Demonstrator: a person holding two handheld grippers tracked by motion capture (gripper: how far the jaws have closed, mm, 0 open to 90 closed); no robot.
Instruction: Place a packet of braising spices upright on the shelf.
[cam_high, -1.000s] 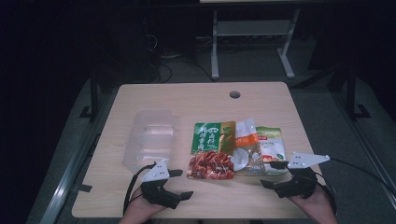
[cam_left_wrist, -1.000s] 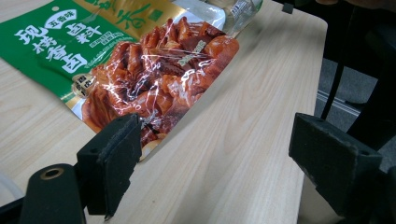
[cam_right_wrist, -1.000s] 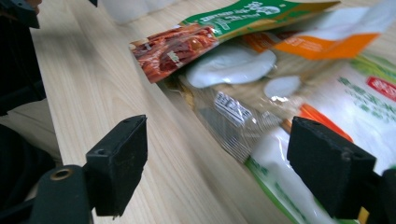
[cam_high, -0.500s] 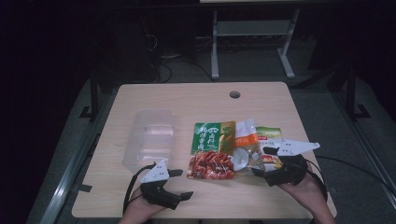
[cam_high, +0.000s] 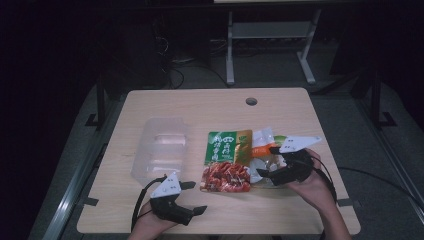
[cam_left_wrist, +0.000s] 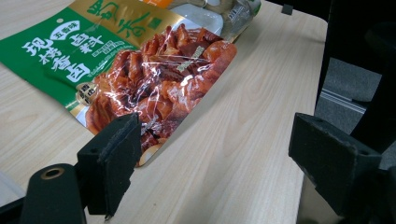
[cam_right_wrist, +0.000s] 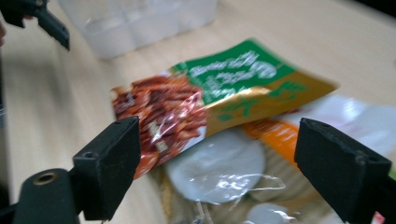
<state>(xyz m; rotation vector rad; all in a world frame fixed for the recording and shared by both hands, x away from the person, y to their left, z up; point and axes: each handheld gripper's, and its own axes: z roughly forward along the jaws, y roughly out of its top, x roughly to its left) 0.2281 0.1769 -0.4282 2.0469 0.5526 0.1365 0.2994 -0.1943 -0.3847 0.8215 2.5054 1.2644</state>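
Observation:
A green and gold food packet (cam_high: 227, 160) with red meat behind its clear window lies flat at the table's front middle, and also fills the left gripper view (cam_left_wrist: 140, 79). A second packet (cam_high: 265, 142) with orange and white contents is partly tucked under its right side (cam_right_wrist: 224, 172). My right gripper (cam_high: 267, 161) hovers open over this second packet. Its jaws have just been opening wider, and nothing is pinched between them (cam_right_wrist: 224, 170). My left gripper (cam_high: 195, 197) rests open near the front edge, just left of the meat packet's lower corner (cam_left_wrist: 219, 163).
A clear plastic container (cam_high: 160, 147) stands left of the packets, seen blurred in the right gripper view (cam_right_wrist: 140, 23). The wooden table (cam_high: 200, 105) has a cable hole (cam_high: 251, 101) at the back. A metal frame stands on the dark floor behind.
My right gripper has moved left and up from the table's front right, coming over the orange and white packet. The left gripper has stayed put.

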